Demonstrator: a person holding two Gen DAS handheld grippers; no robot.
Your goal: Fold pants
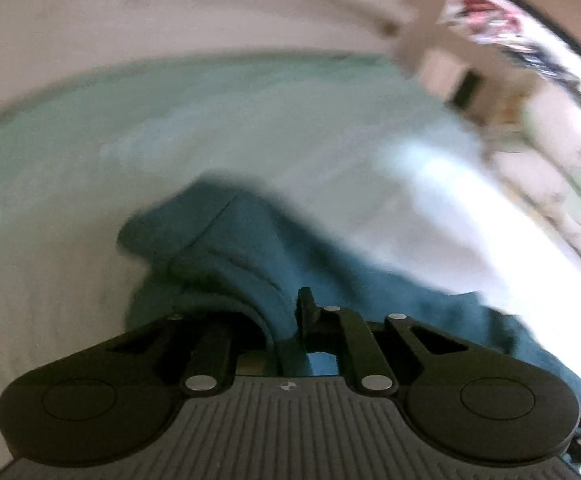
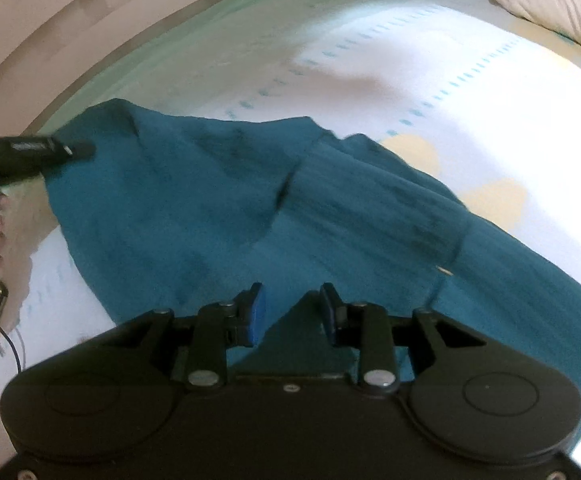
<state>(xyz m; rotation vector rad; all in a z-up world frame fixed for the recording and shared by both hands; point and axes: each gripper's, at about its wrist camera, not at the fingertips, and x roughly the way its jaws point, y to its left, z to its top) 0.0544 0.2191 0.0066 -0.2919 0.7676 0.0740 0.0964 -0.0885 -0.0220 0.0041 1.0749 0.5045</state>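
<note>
Left gripper [image 1: 286, 320] pinches pants [image 1: 226, 240]

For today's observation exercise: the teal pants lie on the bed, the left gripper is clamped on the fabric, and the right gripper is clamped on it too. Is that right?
Not quite. The right wrist view shows the right gripper open, fingers apart over the teal pants. The left gripper is clamped on the fabric, on the bed.

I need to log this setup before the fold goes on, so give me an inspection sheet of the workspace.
Surface: bed sheet, pale with dotted lines and yellow spots.
Job's things: teal pants spread and rumpled on the sheet.
Clutter: pillow at the far corner.
Grippers: left gripper shut on a fold of pants; right gripper open, cloth between its fingers.
Cables: thin dark cable at the left edge.
Surroundings: beige wall; patterned cloth, blurred.
</note>
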